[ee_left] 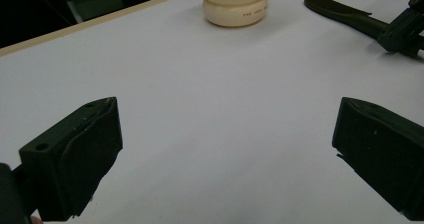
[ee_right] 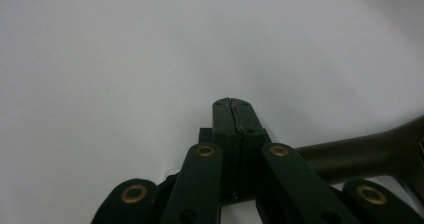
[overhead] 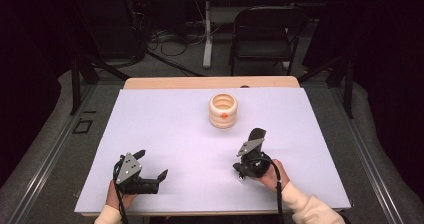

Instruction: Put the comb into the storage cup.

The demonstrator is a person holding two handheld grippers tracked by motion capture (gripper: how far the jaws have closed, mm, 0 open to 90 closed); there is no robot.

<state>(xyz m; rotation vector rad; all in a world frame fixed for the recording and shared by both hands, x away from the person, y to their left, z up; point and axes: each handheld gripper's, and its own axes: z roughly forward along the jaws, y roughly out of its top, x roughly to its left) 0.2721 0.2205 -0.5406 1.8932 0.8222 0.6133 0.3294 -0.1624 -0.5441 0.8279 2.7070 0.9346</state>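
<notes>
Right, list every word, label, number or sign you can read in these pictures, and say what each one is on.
Small red print on the lowest bulge of the cream ribbed jar, in the left gripper view: too small and blurred to read.
Orange-red mark on the jar's side in the high view: a patch of colour, no letters can be made out.
Nothing else carries readable text.

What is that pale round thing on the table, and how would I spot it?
Look at the white table top, toward its far edge, near the middle. There stands a cream ribbed pot, like stacked rings, open on top, with a small orange mark on its side. It stands alone, beyond both black grippers.
</notes>
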